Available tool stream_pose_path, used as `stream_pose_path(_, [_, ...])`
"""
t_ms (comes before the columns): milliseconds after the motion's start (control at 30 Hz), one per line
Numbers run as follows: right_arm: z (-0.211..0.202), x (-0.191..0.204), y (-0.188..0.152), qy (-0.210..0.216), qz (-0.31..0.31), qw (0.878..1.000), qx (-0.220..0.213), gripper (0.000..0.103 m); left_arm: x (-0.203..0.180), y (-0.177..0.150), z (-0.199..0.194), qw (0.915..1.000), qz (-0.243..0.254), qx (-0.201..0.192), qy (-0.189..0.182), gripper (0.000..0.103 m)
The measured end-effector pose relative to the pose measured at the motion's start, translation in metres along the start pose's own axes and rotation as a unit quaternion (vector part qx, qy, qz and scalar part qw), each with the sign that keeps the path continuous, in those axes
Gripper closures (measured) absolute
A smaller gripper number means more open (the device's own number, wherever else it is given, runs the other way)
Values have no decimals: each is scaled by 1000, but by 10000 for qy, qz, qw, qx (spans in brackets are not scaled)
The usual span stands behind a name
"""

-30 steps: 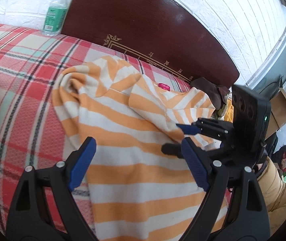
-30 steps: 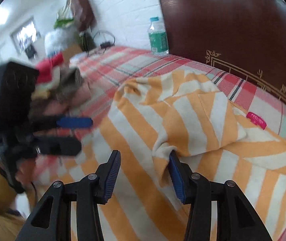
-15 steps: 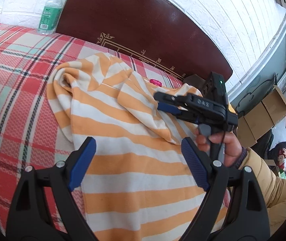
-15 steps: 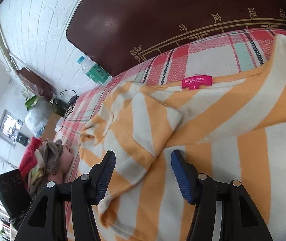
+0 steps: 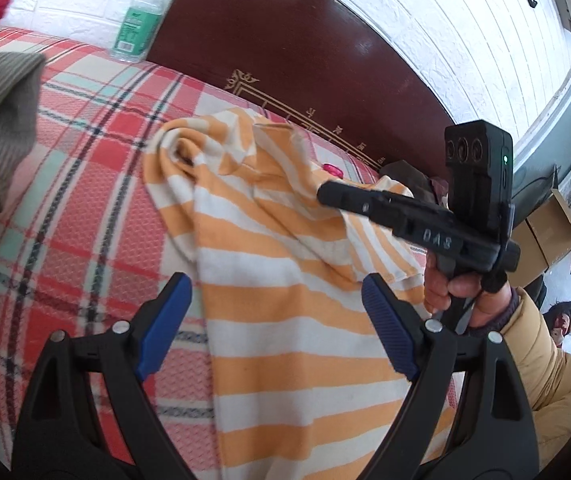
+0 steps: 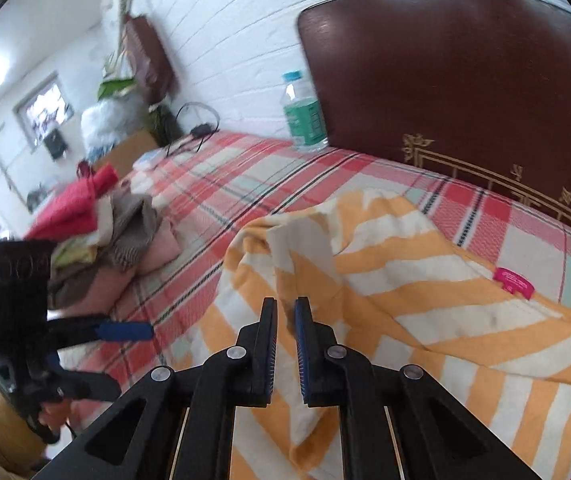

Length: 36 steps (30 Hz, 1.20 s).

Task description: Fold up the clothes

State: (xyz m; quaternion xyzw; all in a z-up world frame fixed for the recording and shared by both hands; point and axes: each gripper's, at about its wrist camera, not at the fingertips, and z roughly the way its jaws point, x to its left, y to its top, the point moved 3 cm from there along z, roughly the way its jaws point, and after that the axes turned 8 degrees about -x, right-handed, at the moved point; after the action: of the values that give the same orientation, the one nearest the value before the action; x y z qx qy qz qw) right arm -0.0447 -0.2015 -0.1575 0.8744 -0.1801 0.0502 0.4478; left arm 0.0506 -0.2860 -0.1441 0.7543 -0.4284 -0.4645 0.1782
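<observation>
Two claws over the bed, one garment in play. Orange-and-white striped top [image 5: 285, 320] lies spread on the red plaid bedspread [image 5: 97, 184], bunched and rolled up at the end nearest the dark wooden headboard [image 5: 285, 52], pink neck label [image 6: 512, 280] facing up. Left claw [image 5: 275, 324] has its blue pads spread wide, hovering above the flat striped body of the top, nothing between them. Right claw [image 6: 285, 344] is closing, pads nearly together with only a thin gap; a raised fold of the striped fabric stands right at its tips, and in the left wrist view the cloth is lifted off the bed and drapes down from under that claw, so it looks like it is pinching the top. The hand [image 5: 457, 292] on the right claw's grip comes out of a tan padded sleeve [image 5: 545, 356]. Green-labelled water bottle [image 5: 139, 20] stands upright on the bed against the white brick wall, just beside the headboard. Pile of other clothes [image 6: 101, 232], red and grey-brown, sits on the bedspread well apart from the striped top.
</observation>
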Motion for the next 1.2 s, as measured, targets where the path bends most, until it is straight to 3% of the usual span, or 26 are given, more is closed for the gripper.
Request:
stream_pose_path(67, [8, 13, -10, 137, -228, 9992, 287, 91, 5, -4, -6, 10000, -26, 17, 40, 16])
stream_pose_path(200, [12, 34, -29, 368, -610, 9952, 675, 78, 11, -13, -13, 9999, -17, 93, 74, 16])
stream_pose_path(433, [2, 52, -22, 316, -678, 9951, 643, 57, 5, -41, -10, 9985, -119, 440, -300, 15])
stream_pose_path(600, [26, 78, -21, 375, -968, 9885, 1101, 57, -12, -68, -3, 9913, -343, 759, -1023, 15])
stream_pose_path(733, [47, 94, -35, 350, -1150, 9801, 1579, 57, -24, -80, -5, 9852, -382, 781, -1475, 15])
stream_pose_path(867, [61, 111, -51, 335, -1531, 9694, 1888, 50, -31, -85, -12, 9834, -236, 798, -1611, 15])
stream_pose_path(933, [64, 119, -60, 157, -2046, 9601, 1898, 47, -31, -85, -19, 9840, -121, 753, -1608, 15])
stream_pose_path(1000, [64, 123, -64, 52, -2352, 9543, 1842, 50, -29, -83, -28, 9867, 19, 674, -1476, 15])
stream_pose_path(1067, [61, 121, -62, -6, -2373, 9540, 1831, 72, -24, -79, -38, 9894, 129, 560, -1336, 15])
stream_pose_path(1100, [59, 118, -61, -83, -2384, 9540, 1818, 92, -20, -76, -42, 9907, 162, 492, -1258, 14])
stream_pose_path(1200, [49, 101, -54, -267, -2061, 9632, 1705, 97, -4, -59, -46, 9954, 163, 251, -910, 14])
